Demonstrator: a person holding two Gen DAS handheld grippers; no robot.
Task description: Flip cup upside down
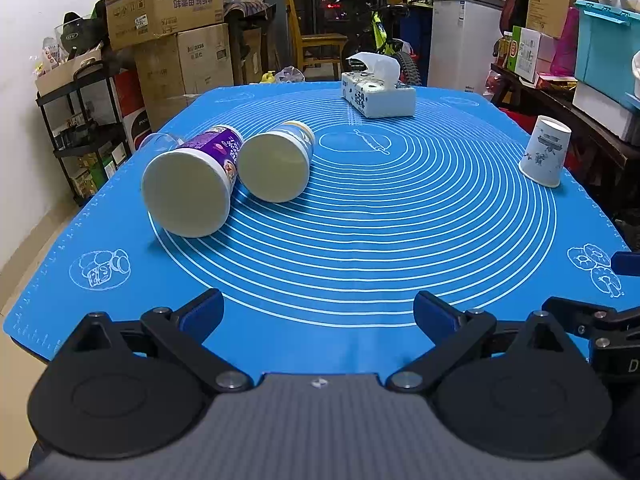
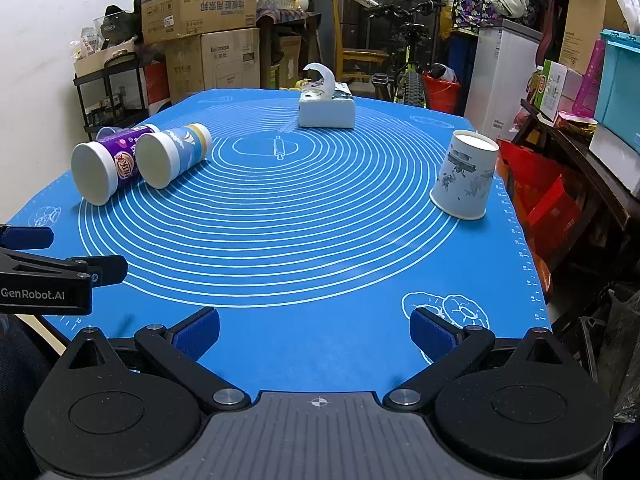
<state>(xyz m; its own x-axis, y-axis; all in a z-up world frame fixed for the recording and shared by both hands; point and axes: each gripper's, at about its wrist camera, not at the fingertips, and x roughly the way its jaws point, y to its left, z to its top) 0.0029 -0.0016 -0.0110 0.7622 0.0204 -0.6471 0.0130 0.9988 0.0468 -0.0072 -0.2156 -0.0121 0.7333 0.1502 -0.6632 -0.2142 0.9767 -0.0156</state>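
A white paper cup with a blue-grey print stands upside down, wide rim down, on the blue mat at the right; it also shows in the right wrist view. My left gripper is open and empty over the mat's near edge. My right gripper is open and empty over the near right part of the mat, well short of the cup. The left gripper's side shows in the right wrist view.
Two tubs lie on their sides at the left: a purple one and a blue-and-white one. A clear cup lies behind them. A tissue box stands at the back. Boxes, shelves and a bicycle surround the table.
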